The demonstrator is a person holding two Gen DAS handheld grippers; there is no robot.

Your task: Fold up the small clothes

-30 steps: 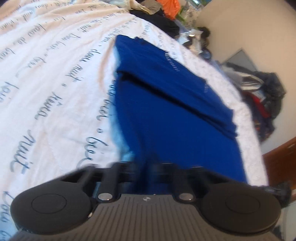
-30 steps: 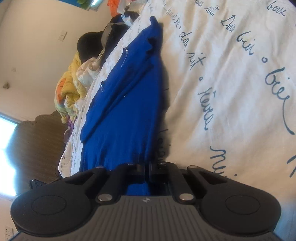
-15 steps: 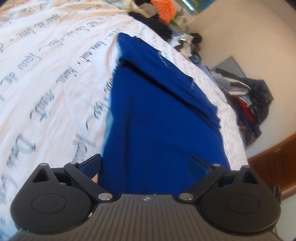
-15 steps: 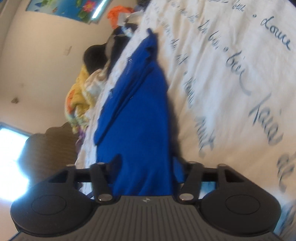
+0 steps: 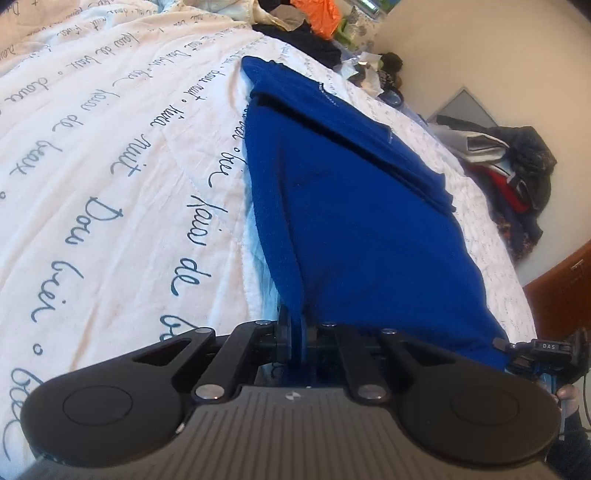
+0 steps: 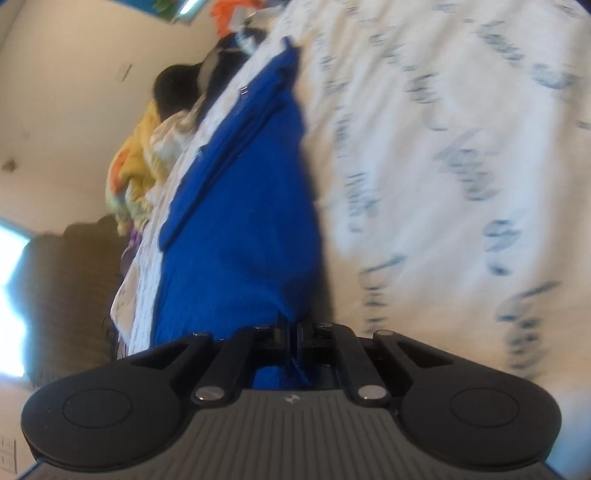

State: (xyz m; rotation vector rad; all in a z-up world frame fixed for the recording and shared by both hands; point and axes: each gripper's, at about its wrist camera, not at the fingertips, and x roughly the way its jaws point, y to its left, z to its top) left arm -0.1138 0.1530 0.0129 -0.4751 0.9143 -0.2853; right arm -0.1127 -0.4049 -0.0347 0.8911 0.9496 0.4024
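A blue garment (image 5: 362, 221) lies lengthwise on the white bedspread (image 5: 110, 166) with blue script, one side folded over along its length. My left gripper (image 5: 295, 332) is at its near left corner, and its jaws are closing with a fold of blue cloth pinched between the pads. In the right wrist view the same garment (image 6: 240, 229) runs away from me. There my right gripper (image 6: 293, 332) is shut on the near right corner. The right gripper (image 5: 506, 345) also shows at the right edge of the left wrist view, held by a hand.
Loose clothes, one orange (image 5: 317, 14), are heaped at the bed's far end. A dark clothes pile (image 5: 517, 166) sits by the wall, beside a wooden bed frame (image 5: 554, 288). Yellow clothes (image 6: 136, 166) and a dark headboard (image 6: 74, 277) lie past the garment's left side.
Both grippers, shut on the near hem a second ago, opened half a second ago and have shut on the garment's near corners again. The garment's near edge now rises off the bed.
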